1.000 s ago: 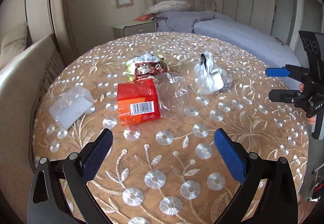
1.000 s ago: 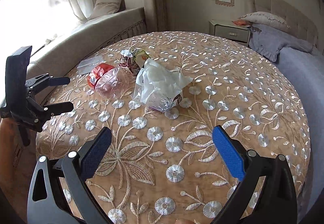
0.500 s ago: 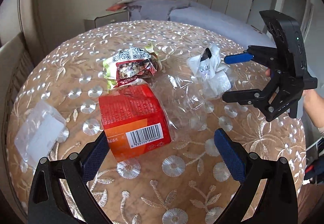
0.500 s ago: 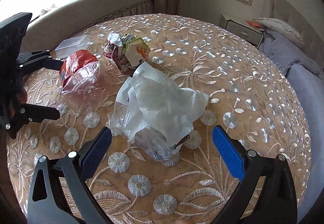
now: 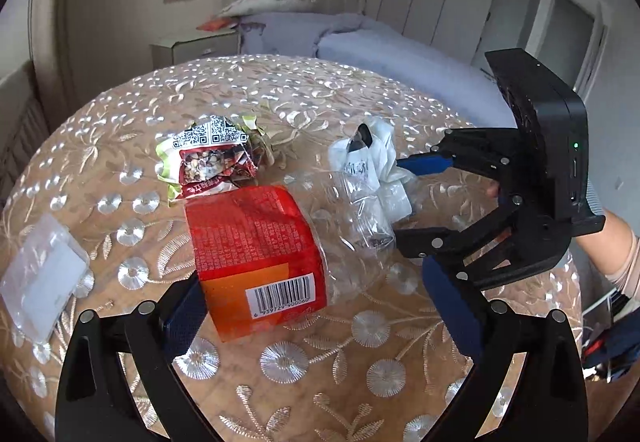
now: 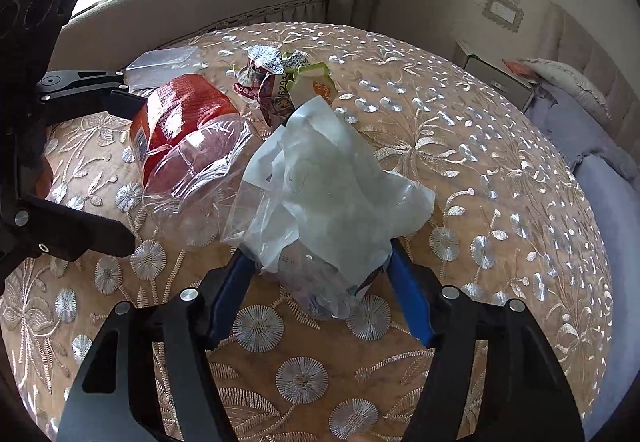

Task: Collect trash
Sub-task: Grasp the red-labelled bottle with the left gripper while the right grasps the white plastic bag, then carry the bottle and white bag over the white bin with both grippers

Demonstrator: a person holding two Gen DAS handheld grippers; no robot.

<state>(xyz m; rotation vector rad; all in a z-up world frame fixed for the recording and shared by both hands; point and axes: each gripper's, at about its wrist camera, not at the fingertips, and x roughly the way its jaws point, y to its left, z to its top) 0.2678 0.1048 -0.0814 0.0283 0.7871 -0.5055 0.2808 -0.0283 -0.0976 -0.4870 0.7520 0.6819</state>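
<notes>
Fingers of the left gripper (image 5: 320, 306) stand wide apart on either side of the red box (image 5: 256, 258), its left blue pad touching the box's near corner and the right one well clear, so I judge it is lining up for a grab, not holding anything yet. That box is glossy card with a barcode, its far end sleeved in clear crinkled film (image 5: 352, 218); behind it lies a torn foil snack wrapper (image 5: 208, 158), and a flat clear packet (image 5: 44, 282) sits apart to the left on the embroidered tablecloth (image 5: 280, 362). From the right gripper (image 6: 316, 282), the blue pads are drawn in around the base of the crumpled white plastic bag (image 6: 332, 194), seemingly pinching the limp, translucent bundle, though the bag hides the contact, so a firm hold is only my guess.
</notes>
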